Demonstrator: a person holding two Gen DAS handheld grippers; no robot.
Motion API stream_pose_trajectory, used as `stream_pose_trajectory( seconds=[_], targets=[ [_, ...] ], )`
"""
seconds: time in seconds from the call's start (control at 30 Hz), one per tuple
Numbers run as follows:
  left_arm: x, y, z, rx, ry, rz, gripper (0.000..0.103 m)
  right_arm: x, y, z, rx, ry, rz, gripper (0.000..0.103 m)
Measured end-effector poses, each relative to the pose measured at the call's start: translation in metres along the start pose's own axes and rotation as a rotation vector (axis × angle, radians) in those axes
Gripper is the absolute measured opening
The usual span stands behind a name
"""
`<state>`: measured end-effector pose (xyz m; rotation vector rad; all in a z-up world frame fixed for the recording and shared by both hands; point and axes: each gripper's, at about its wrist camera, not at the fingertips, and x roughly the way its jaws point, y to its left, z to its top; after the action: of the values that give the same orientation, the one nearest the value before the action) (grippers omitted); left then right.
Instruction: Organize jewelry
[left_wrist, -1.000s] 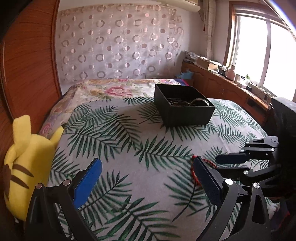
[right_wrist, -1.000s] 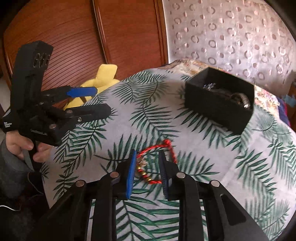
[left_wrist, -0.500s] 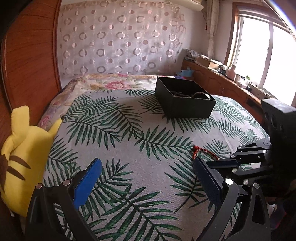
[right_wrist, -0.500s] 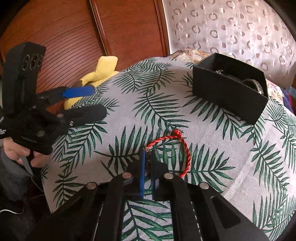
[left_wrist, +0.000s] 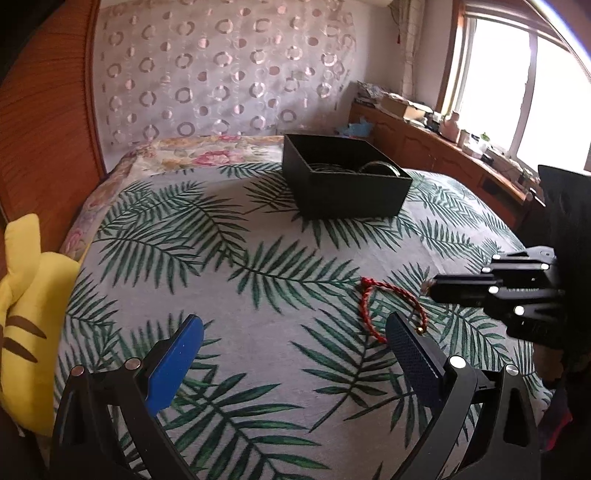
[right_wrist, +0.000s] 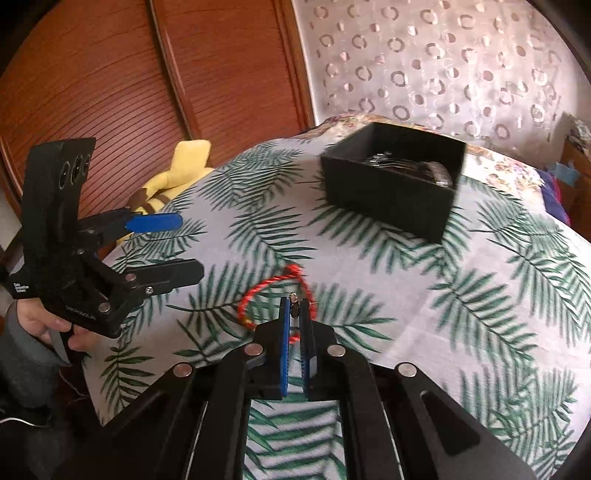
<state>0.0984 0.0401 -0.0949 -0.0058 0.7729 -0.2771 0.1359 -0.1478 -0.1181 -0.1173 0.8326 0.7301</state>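
Two grippers work over the leaf-print bedspread (left_wrist: 258, 332). The right gripper (right_wrist: 294, 314) has its jaws nearly closed, pinching the red cord bracelet (right_wrist: 273, 286), whose loop hangs from the tips just over the cloth. The left gripper (left_wrist: 291, 332) is spread wide and holds nothing. Farther back sits the black box (left_wrist: 343, 184) with bangles inside.

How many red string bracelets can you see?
1. The red string bracelet lies on the leafy bedspread, pinched at one end by the right hand-held gripper. The black box holds metal bangles; more might hide inside.
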Motion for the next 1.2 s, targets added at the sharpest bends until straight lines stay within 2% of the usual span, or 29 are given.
stream_pose_trajectory(
  seconds=[0.13,0.2,0.4,0.47,0.57,0.63,0.7,0.77,0.93,1.2],
  targets=[
    [0.004,-0.014,0.003,0.038,0.007,-0.028,0.092,-0.009,-0.012,-0.006,0.021,-0.011,-0.024,0.006],
    [0.008,-0.021,0.005,0.058,0.017,-0.04,0.077,-0.013,-0.017,-0.009,0.03,-0.014,-0.031,0.006],
    [0.033,-0.042,0.013,0.124,0.084,-0.068,0.043,-0.019,-0.024,-0.016,0.048,-0.021,-0.036,0.006],
    [0.041,-0.044,0.015,0.138,0.107,-0.067,0.034,-0.022,-0.026,-0.018,0.05,-0.024,-0.038,0.006],
    [0.05,-0.049,0.017,0.152,0.125,-0.073,0.032,-0.022,-0.026,-0.017,0.051,-0.025,-0.043,0.006],
    [0.051,-0.051,0.018,0.167,0.123,-0.059,0.027,-0.025,-0.027,-0.018,0.052,-0.027,-0.044,0.006],
    [0.052,-0.052,0.018,0.17,0.121,-0.059,0.012,-0.026,-0.027,-0.018,0.053,-0.028,-0.046,0.006],
    [0.053,-0.053,0.018,0.177,0.118,-0.058,0.002,-0.027,-0.028,-0.018,0.054,-0.027,-0.048,0.006],
    [0.05,-0.05,0.02,0.169,0.108,-0.077,0.002,-0.029,-0.03,-0.014,0.05,-0.031,-0.053,0.006],
    [0.03,-0.047,0.049,0.136,0.01,-0.08,0.002,-0.036,-0.038,0.015,0.024,-0.085,-0.062,0.006]
  ],
)
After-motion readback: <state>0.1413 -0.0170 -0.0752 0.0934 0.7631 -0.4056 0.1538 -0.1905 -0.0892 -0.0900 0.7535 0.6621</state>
